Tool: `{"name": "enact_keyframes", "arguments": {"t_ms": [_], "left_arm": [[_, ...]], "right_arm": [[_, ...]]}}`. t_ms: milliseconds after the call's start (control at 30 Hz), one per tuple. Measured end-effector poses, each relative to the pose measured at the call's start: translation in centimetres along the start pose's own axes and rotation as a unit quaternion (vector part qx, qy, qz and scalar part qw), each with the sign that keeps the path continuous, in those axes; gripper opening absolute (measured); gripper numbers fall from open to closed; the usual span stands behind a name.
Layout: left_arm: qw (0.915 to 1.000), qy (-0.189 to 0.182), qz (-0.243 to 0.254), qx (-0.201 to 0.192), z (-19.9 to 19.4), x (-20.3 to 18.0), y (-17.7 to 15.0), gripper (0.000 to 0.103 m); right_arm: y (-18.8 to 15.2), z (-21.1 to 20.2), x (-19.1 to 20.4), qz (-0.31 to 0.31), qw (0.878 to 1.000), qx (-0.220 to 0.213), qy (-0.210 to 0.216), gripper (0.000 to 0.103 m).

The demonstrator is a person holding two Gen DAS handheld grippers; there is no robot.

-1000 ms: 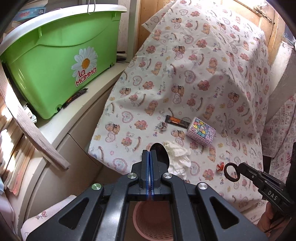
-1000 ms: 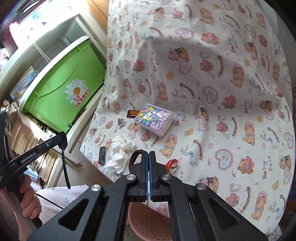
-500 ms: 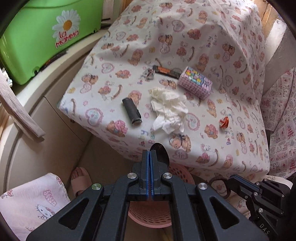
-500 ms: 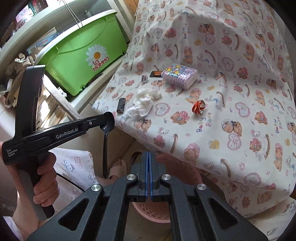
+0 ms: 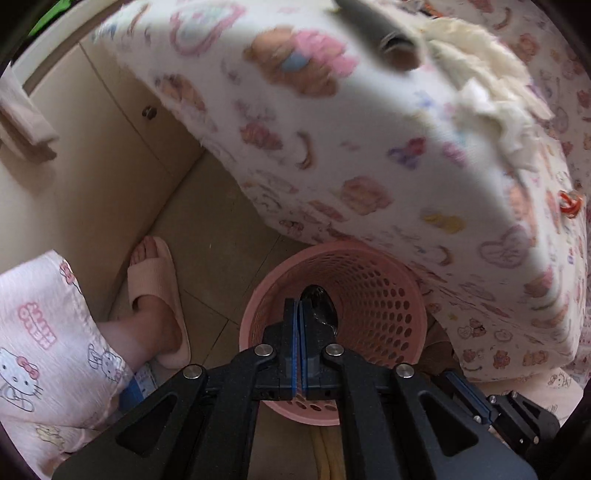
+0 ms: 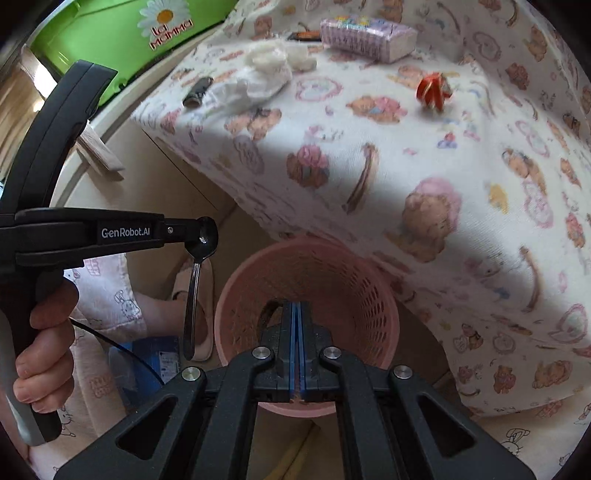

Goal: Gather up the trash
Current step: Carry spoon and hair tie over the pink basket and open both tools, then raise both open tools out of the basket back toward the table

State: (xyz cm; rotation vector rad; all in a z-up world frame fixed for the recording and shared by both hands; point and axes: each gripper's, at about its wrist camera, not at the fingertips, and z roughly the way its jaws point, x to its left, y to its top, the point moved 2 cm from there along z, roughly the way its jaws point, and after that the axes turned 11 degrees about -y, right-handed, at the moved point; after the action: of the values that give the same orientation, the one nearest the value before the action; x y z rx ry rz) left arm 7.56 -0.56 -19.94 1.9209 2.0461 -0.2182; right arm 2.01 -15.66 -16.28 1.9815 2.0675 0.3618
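A pink perforated basket (image 5: 258, 295) (image 6: 229, 295) stands on the floor under the bed's edge. My left gripper (image 5: 297, 302) (image 6: 201, 230) is shut on a black plastic spoon (image 6: 192, 295) (image 5: 319, 306), which hangs over the basket's rim. My right gripper (image 6: 297, 304) points down into the basket, shut on a thin dark loop (image 6: 267, 312) that shows left of its fingers. On the patterned sheet lie a crumpled white tissue (image 6: 266, 70) (image 5: 480, 74), a black cylinder (image 6: 197, 90), a red wrapper (image 6: 434, 88) (image 5: 570, 203) and a pink tissue pack (image 6: 365, 33).
The bed (image 6: 461, 184) overhangs the basket's far side. A person's foot in a pink slipper (image 5: 155, 295) stands left of the basket, beside a cream cabinet (image 5: 92, 166). A green tub (image 6: 110, 33) sits on the cabinet. A blue box (image 6: 147, 362) lies on the floor.
Both grippers have come down and tilted toward the floor. The basket now fills the lower middle of both views, and the bed top has slid to the upper edge.
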Motion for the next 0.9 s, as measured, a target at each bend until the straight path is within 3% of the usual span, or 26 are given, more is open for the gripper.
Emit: {"name": "enact_keyframes", "arguments": {"t_ms": [100, 267, 400, 533, 667, 767, 833, 900], "left_arm": [[0.9997, 0.010, -0.010, 0.022, 2.5, 0.7, -0.2, 0.000], [0.9977, -0.003, 0.005, 0.067, 5.6, 0.8, -0.8, 0.000], [0.9959, 0.021, 0.014, 0.087, 7.3, 1.0, -1.6, 0.000], [0.9932, 0.015, -0.004, 0.115, 8.5, 1.5, -2.2, 0.001], [0.9935, 0.022, -0.014, 0.111, 8.5, 2.0, -2.2, 0.006], [0.9937, 0.016, -0.020, 0.109, 8.2, 2.1, -2.1, 0.019], [0.9940, 0.012, -0.020, 0.107, 7.9, 1.9, -2.1, 0.019], [0.9947, 0.010, -0.014, 0.102, 7.4, 1.8, -2.0, 0.024]], "right_arm": [[-0.5, 2.8, -0.1, 0.008, 0.999, 0.041, -0.009, 0.002], [-1.2, 6.7, 0.0, -0.001, 0.994, 0.105, -0.012, 0.002], [-2.0, 8.1, 0.3, 0.008, 0.990, 0.140, -0.011, 0.002], [-2.7, 9.4, -0.4, 0.026, 0.984, 0.176, 0.000, 0.002], [-3.3, 10.4, -0.8, 0.023, 0.979, 0.200, -0.023, 0.003], [-3.8, 10.8, -1.0, 0.036, 0.977, 0.209, -0.020, 0.016], [-3.7, 10.7, -1.3, 0.039, 0.978, 0.203, -0.021, 0.040], [-3.6, 10.4, -1.5, 0.036, 0.980, 0.193, -0.029, 0.043]]}}
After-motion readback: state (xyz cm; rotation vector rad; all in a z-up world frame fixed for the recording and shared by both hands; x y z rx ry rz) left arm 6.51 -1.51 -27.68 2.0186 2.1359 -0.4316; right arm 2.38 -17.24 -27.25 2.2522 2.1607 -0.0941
